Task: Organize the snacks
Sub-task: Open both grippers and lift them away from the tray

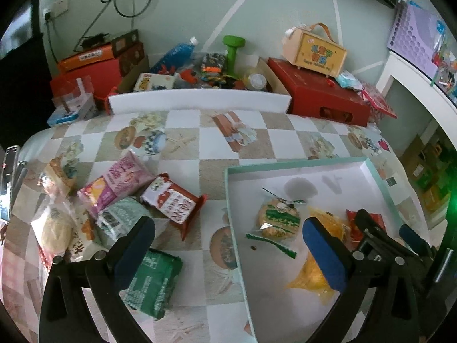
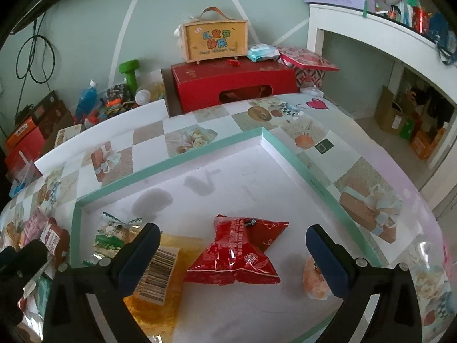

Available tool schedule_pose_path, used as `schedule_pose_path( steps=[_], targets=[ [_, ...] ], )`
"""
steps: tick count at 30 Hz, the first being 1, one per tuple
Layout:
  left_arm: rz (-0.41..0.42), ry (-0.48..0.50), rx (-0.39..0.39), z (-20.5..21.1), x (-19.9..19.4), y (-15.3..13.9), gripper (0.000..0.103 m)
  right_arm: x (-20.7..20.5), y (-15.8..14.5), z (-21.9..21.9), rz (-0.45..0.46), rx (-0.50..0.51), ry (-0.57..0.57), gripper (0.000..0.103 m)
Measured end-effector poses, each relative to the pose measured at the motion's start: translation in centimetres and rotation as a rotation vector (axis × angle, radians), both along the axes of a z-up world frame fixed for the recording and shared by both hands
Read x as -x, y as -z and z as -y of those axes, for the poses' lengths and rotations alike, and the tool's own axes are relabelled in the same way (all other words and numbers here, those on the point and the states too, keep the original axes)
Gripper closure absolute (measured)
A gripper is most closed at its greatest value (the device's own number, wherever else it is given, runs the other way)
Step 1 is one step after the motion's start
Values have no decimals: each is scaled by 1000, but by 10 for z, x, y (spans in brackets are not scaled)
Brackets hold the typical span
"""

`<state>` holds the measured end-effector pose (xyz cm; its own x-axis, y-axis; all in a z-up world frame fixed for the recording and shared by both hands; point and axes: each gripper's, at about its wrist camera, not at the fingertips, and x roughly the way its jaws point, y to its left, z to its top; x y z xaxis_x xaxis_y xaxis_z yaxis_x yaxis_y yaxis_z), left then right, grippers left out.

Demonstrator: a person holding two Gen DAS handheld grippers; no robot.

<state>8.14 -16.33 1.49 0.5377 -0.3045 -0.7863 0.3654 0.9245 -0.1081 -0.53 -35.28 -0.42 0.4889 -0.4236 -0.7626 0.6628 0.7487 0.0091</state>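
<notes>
A shallow white tray with a teal rim (image 1: 294, 162) (image 2: 200, 151) lies on the checked tablecloth. In it lie a green-striped biscuit pack (image 1: 278, 217) (image 2: 110, 238), a yellow packet (image 1: 312, 271) (image 2: 160, 274), a red packet (image 2: 235, 253) (image 1: 362, 228) and an orange round snack (image 2: 314, 281). Left of the tray lie loose snacks: a pink pack (image 1: 114, 184), a red-white pack (image 1: 174, 201), a pale green pack (image 1: 121, 218) and a dark green pack (image 1: 152, 281). My left gripper (image 1: 228, 243) is open over the tray's left rim. My right gripper (image 2: 232, 257) is open above the red packet, and shows in the left wrist view (image 1: 382, 237).
Red boxes (image 2: 234, 84) (image 1: 322, 94), a yellow carry box (image 2: 215, 38), a green dumbbell (image 1: 232, 53), a blue bottle (image 1: 175, 53) and clutter crowd the far table edge. A white shelf (image 2: 371, 37) stands at the right. More wrapped snacks (image 1: 57, 225) lie at the far left.
</notes>
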Motion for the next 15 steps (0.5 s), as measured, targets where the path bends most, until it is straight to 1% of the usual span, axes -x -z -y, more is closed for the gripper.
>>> schedule_pose_path(
  steps=[3, 6, 10, 15],
  targets=[
    [-10, -23, -19, -8, 1, 4, 0, 1, -1, -2, 5, -14, -7, 0],
    [-12, -42, -43, -18, 6, 7, 0, 3, -6, -6, 24, 9, -21, 0],
    [-6, -105, -65, -39, 13, 4, 0, -1, -18, -25, 80, 53, -104, 0],
    [12, -176, -72, -63, 18, -8, 0, -8, -25, -44, 121, 7, -190, 0]
  ],
)
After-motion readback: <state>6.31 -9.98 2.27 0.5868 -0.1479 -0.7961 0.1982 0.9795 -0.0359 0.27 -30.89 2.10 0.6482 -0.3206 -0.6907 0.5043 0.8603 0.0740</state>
